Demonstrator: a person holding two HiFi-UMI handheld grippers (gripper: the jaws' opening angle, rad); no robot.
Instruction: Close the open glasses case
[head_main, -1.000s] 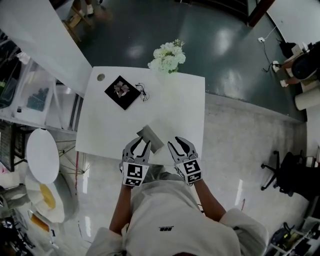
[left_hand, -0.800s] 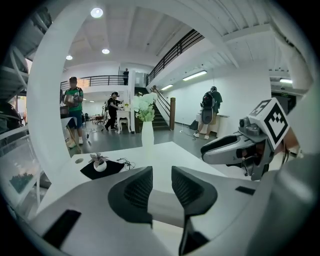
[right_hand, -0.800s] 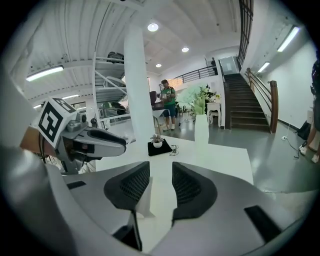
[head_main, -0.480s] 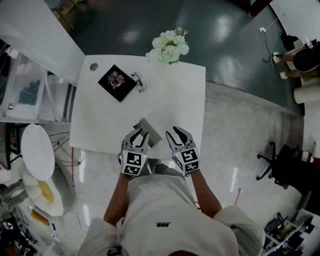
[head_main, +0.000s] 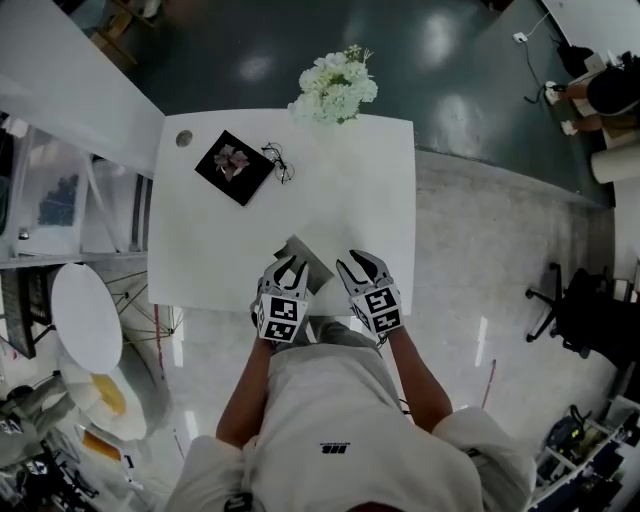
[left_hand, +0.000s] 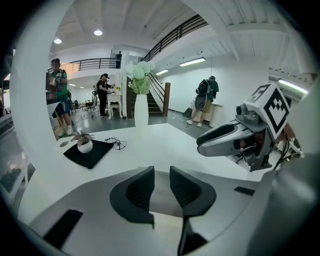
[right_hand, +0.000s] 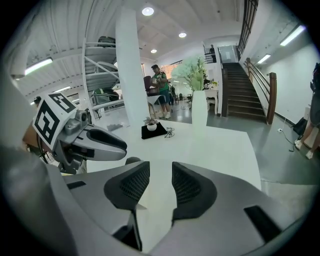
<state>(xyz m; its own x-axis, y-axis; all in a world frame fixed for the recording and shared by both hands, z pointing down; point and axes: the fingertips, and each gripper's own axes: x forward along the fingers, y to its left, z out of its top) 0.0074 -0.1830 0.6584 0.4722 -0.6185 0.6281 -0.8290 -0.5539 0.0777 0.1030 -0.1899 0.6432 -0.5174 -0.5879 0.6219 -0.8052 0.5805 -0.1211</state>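
The grey glasses case (head_main: 306, 263) lies near the front edge of the white table (head_main: 370, 190), with its lid raised. My left gripper (head_main: 288, 272) sits at the case's near left side, and its jaws stand a narrow gap apart. In the left gripper view a grey surface shows in that gap of the left gripper (left_hand: 161, 186), not clamped. My right gripper (head_main: 362, 270) hovers over the table edge just right of the case. The right gripper (right_hand: 155, 182) has its jaws slightly apart with only bare table between them.
At the table's far left lies a black mat (head_main: 232, 167) with a small potted plant, and a pair of glasses (head_main: 282, 163) beside it. A vase of white flowers (head_main: 335, 85) stands at the far edge. A round white side table (head_main: 85, 315) is on the floor at left.
Both grippers have edged forward over the table's front edge. The left one has come closer to the case. The jaw gaps look the same.
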